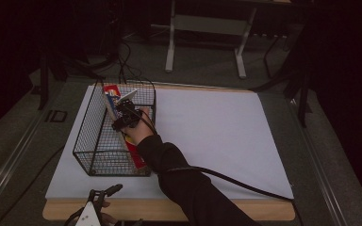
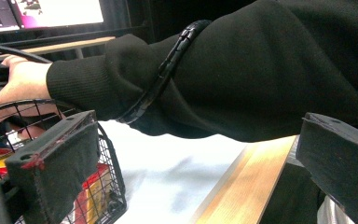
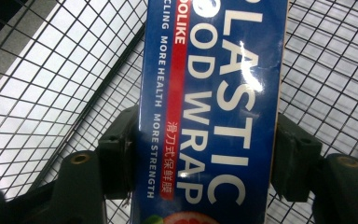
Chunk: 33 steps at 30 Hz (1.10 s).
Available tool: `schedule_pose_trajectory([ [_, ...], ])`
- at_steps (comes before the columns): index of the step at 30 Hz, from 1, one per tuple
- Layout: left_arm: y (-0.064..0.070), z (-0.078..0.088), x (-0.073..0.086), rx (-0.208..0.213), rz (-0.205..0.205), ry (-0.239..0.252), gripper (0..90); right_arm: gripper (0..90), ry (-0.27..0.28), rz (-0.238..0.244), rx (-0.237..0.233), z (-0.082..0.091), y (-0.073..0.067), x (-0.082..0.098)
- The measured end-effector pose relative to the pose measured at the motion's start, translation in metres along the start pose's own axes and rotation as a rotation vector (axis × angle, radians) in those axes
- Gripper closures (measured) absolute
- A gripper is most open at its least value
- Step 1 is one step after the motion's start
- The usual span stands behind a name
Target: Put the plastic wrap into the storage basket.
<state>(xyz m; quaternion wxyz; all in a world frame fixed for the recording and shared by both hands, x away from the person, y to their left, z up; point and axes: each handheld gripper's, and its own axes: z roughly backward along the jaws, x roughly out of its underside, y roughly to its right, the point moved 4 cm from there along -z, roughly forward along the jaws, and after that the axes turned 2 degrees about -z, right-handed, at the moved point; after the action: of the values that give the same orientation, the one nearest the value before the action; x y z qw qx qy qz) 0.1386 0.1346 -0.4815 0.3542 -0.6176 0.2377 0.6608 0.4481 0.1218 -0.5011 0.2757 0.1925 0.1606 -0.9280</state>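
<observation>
A long blue and red plastic wrap box lies slanted inside a black wire basket at the left of the white mat. My right gripper reaches down into the basket over the box. In the right gripper view the box runs between the jaws of the right gripper. The pads sit close against its two long sides without clearly pressing, so I read the jaws as open. The basket mesh lies behind. My left gripper rests at the table's front left edge, jaws wide open and holding nothing.
A white mat covers the wooden table; its right half is bare. The right arm's black sleeve and cable cross in front of the left gripper. The basket corner stands beside its left jaw.
</observation>
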Motion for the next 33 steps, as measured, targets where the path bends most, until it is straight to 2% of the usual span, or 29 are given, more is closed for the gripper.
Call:
schedule_pose_trajectory([
  [3, 0.000, 0.000, 0.000, -0.001, 0.000, -0.001, 0.2, 32.8, 0.028, 0.027, 0.008, 0.005, 0.000, -0.001],
  [6, -0.001, -0.001, 0.000, -0.003, -0.002, -0.003, 0.2, 28.2, 0.063, 0.036, -0.018, 0.015, 0.001, -0.003],
  [7, -0.001, -0.001, 0.000, -0.003, 0.000, -0.002, 0.2, 23.5, 0.099, 0.051, -0.035, 0.024, 0.001, -0.003],
  [8, -0.001, -0.001, 0.000, -0.003, 0.000, -0.002, 0.2, 20.9, 0.107, 0.063, -0.045, 0.028, 0.001, -0.003],
  [10, 0.000, -0.001, 0.000, -0.004, -0.003, -0.005, 0.2, 19.5, 0.126, 0.088, -0.067, 0.038, -0.002, -0.004],
  [12, 0.000, -0.001, 0.000, -0.003, -0.003, -0.005, 0.2, 17.3, 0.157, 0.139, -0.088, 0.051, -0.005, -0.004],
  [13, 0.000, -0.002, 0.000, -0.003, -0.004, -0.006, 0.2, 17.3, 0.171, 0.155, -0.089, 0.056, -0.006, -0.004],
  [16, 0.000, -0.003, 0.001, -0.001, -0.003, -0.009, 0.2, 17.1, 0.193, 0.220, -0.049, 0.069, -0.005, -0.002],
  [18, 0.000, -0.003, 0.001, -0.002, -0.005, -0.013, 0.2, 17.1, 0.193, 0.233, -0.056, 0.075, -0.002, -0.001],
  [20, -0.001, -0.004, 0.001, -0.003, -0.004, -0.014, 0.2, 17.1, 0.203, 0.228, -0.071, 0.083, 0.003, 0.001],
  [23, -0.001, -0.004, 0.001, -0.002, -0.004, -0.016, 0.2, 15.8, 0.216, 0.255, -0.054, 0.093, 0.012, 0.004],
  [27, -0.001, -0.006, 0.001, -0.003, -0.005, -0.020, 0.2, 15.6, 0.235, 0.269, -0.032, 0.106, 0.032, 0.008],
  [29, -0.001, -0.007, 0.002, -0.003, -0.006, -0.024, 0.2, 15.6, 0.241, 0.265, -0.034, 0.113, 0.043, 0.011],
  [31, -0.001, -0.008, 0.002, -0.003, -0.006, -0.028, 0.2, 15.6, 0.243, 0.237, -0.060, 0.118, 0.054, 0.015],
  [33, -0.001, -0.008, 0.001, -0.004, -0.008, -0.027, 0.2, 15.6, 0.248, 0.235, -0.059, 0.124, 0.064, 0.019],
])
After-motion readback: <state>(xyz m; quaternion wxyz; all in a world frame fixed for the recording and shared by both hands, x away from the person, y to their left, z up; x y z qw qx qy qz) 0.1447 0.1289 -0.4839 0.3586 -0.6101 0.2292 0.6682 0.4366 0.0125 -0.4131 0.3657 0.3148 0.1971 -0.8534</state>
